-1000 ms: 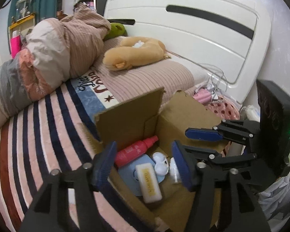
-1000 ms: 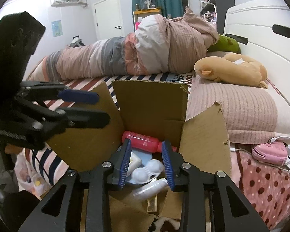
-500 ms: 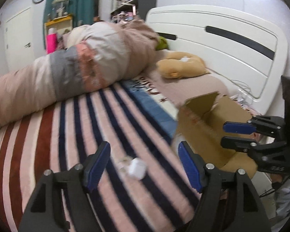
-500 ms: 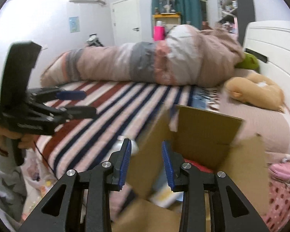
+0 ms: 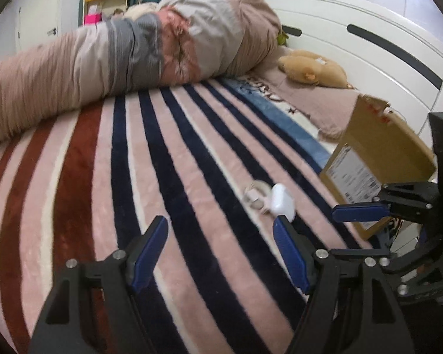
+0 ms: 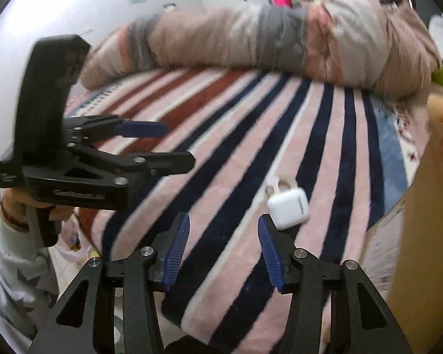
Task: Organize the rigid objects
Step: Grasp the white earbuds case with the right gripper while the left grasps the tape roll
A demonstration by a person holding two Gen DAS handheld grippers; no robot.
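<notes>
A white earbud case (image 5: 283, 201) lies on the striped blanket (image 5: 192, 159), with a small coiled white cable (image 5: 256, 197) beside it. It also shows in the right wrist view (image 6: 288, 205), cable (image 6: 276, 183) just beyond it. A cardboard box (image 5: 378, 159) stands to the right, also at the right wrist view's edge (image 6: 425, 236); its inside is hidden. My left gripper (image 5: 220, 243) is open and empty, the case just off its right fingertip. My right gripper (image 6: 223, 242) is open and empty, the case just beyond its right finger.
A rolled pink and grey quilt (image 5: 127, 47) lies across the back of the bed. A tan plush toy (image 5: 313, 69) sits by the white headboard (image 5: 369, 38). The bed edge runs close below both grippers.
Both grippers have swung left, away from the box interior and over the blanket. The right gripper has opened wider. The earbud case and cable have come into view.
</notes>
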